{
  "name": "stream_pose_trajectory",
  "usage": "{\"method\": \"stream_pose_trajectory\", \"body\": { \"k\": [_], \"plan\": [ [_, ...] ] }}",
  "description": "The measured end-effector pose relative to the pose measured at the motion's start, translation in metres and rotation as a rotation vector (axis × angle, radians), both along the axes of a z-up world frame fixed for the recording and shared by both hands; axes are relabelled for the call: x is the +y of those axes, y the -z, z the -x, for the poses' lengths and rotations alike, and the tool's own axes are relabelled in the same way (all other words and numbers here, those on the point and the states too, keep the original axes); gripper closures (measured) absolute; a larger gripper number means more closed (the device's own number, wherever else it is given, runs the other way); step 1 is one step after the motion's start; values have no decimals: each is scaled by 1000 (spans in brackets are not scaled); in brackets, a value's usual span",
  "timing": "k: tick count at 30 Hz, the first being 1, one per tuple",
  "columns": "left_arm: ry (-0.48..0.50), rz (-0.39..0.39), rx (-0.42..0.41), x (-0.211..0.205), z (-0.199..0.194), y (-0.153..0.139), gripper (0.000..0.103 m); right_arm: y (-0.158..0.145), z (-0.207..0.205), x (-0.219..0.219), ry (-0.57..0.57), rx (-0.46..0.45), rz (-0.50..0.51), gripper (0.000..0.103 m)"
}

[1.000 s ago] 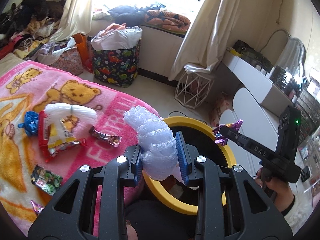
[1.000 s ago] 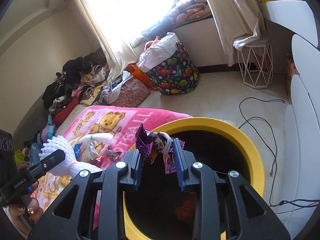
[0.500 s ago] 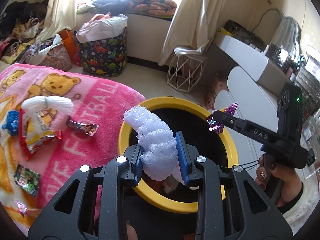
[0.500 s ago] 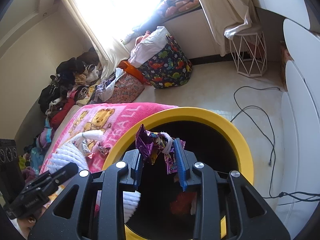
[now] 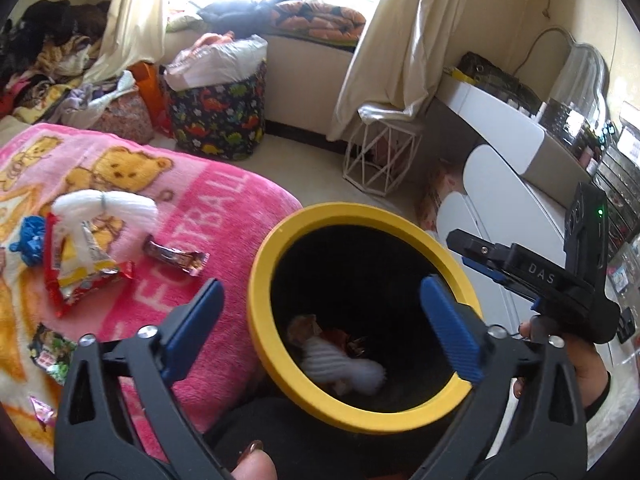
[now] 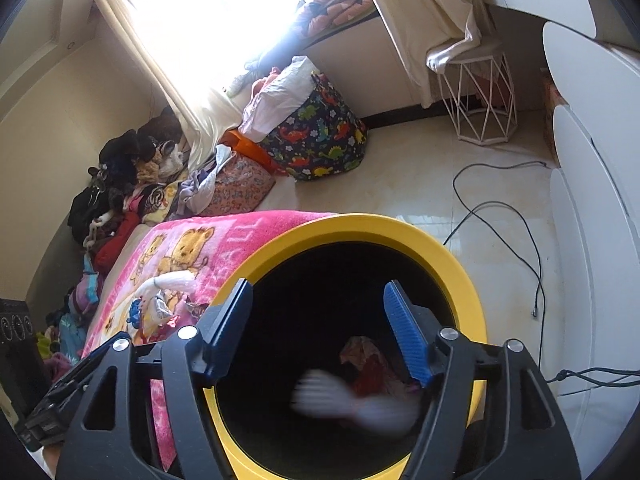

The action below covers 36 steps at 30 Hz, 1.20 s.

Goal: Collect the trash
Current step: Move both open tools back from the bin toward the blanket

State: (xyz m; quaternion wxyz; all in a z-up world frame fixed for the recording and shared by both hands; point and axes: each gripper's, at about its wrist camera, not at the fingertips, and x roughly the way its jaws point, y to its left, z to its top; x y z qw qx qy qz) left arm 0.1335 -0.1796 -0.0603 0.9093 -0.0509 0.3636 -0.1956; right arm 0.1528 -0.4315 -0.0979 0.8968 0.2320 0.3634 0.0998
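The left gripper (image 5: pixel 320 320) is held over the yellow-rimmed bin (image 5: pixel 272 264) at the lower centre of the left wrist frame; its jaws have just been opening and are spread wide, with nothing between them. The right gripper (image 6: pixel 316 324) is likewise poised over the bin (image 6: pixel 460 272), its jaws having just been opening, parted and empty. A white foam piece (image 5: pixel 344 368) is seen blurred inside the bin, among other wrappers. More wrappers (image 5: pixel 176 258) are left on the pink blanket (image 5: pixel 224 208) at the left of the frame.
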Motion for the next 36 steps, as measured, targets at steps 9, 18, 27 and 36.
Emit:
{"method": "stream_pose_trajectory", "body": {
  "k": [9, 18, 27, 36],
  "plan": [
    [-70, -9, -67, 21, 9, -16, 11, -18, 6, 17, -26, -73, 45, 24],
    [-146, 6, -117, 47, 14, -30, 11, -33, 11, 41, -69, -137, 82, 20],
    [-198, 32, -140, 70, 18, -38, 11, -41, 14, 65, -120, -158, 96, 19],
    [-257, 44, -162, 93, 22, -46, 11, -47, 18, 98, -206, -179, 111, 19]
  ]
}}
